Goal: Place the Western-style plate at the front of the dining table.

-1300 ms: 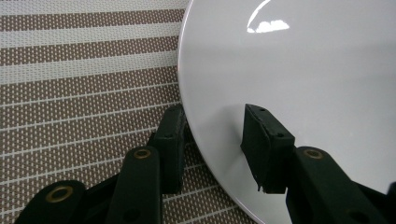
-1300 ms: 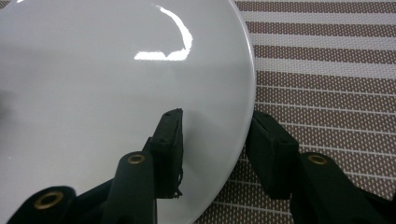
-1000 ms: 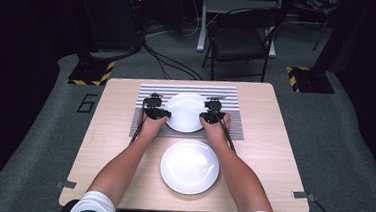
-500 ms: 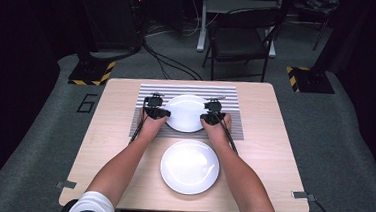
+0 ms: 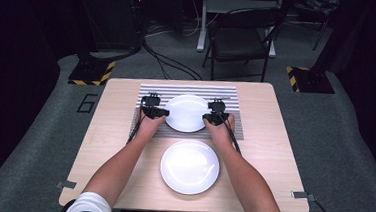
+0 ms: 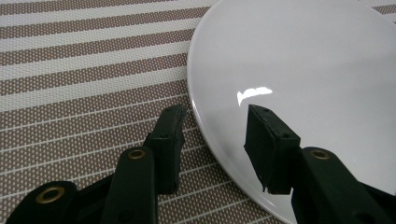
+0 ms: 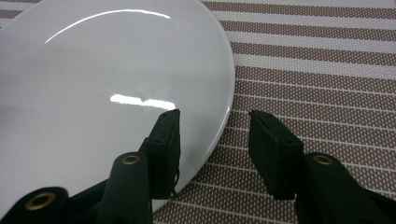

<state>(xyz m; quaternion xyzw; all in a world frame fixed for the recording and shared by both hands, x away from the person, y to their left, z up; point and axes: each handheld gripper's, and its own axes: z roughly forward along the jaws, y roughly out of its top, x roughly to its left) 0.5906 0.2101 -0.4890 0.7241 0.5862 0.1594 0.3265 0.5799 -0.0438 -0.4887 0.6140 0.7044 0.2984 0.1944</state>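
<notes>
White plate (image 5: 186, 113) on striped mat (image 5: 229, 96), rim between each spread, just-opening gripper; second plate (image 5: 190, 166) nearer.

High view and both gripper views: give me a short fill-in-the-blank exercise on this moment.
1. The far plate lies on a ____ placemat.
2. The left gripper and right gripper straddle opposite ____ of that plate, jaws apart.
3. The near plate rests directly on the bare wooden ____.

Missing words: striped; rims; table
</notes>
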